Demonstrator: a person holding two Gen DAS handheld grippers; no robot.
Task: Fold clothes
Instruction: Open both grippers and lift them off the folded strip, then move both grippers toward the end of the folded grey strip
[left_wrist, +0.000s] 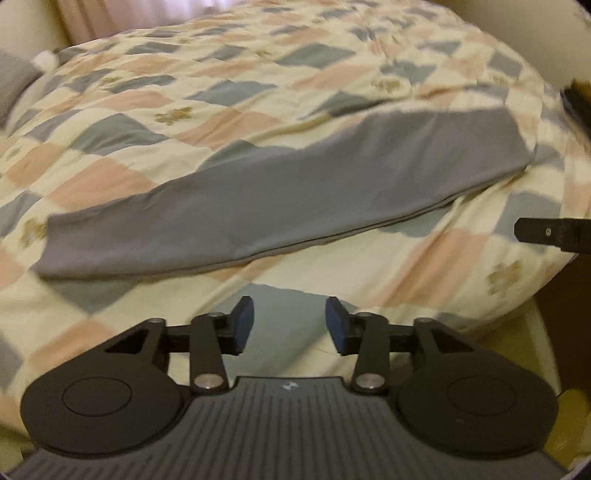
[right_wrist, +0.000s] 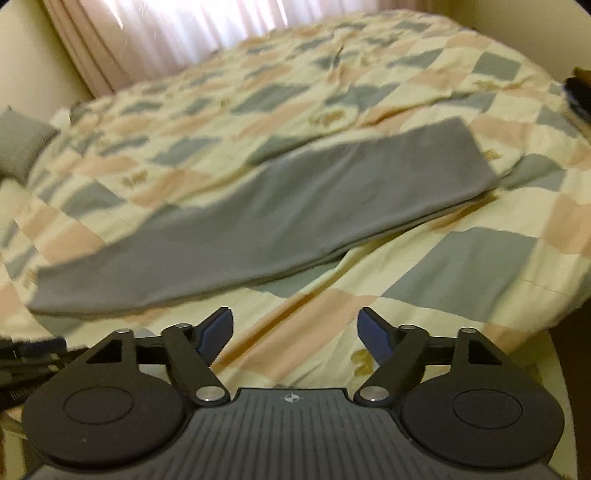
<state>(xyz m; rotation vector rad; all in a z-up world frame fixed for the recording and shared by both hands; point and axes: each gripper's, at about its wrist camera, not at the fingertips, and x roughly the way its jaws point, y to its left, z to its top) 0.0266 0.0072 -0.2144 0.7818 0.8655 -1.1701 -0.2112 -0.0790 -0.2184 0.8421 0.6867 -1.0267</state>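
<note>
Nearest: left gripper (left_wrist: 290, 322), fingers spread apart w/ nothing between them, hovering over the near edge of the bed (left_wrist: 424, 266). Right gripper (right_wrist: 295, 332) same story: fingers wide apart, empty, over bare quilt just short of the cloth.

Next out: grey garment (left_wrist: 258, 195), a long flat strip lying on the quilt (right_wrist: 461, 266), running from near-left to far-right. Looks already doubled lengthwise; a second layer shows along its near edge. Neither gripper touches it; both sit near its near edge. In the left view, one finger of the right gripper pokes in at the right edge.

Further: more checked quilt w/ wrinkles, a grey pillow (right_wrist: 22, 147) far left, curtain (right_wrist: 166, 37) at the back.

Judgement: prob. next is a cross fold, one end brought over the other. Risks:
- pinching only the top layer, so layers slide apart & the fold opens
- fingers catching the quilt along w/ the garment, since the quilt is soft & rumpled under it
- uneven lift btw the two ends, giving a skewed fold
- both views are blurred, so edge position is hard to judge
</note>
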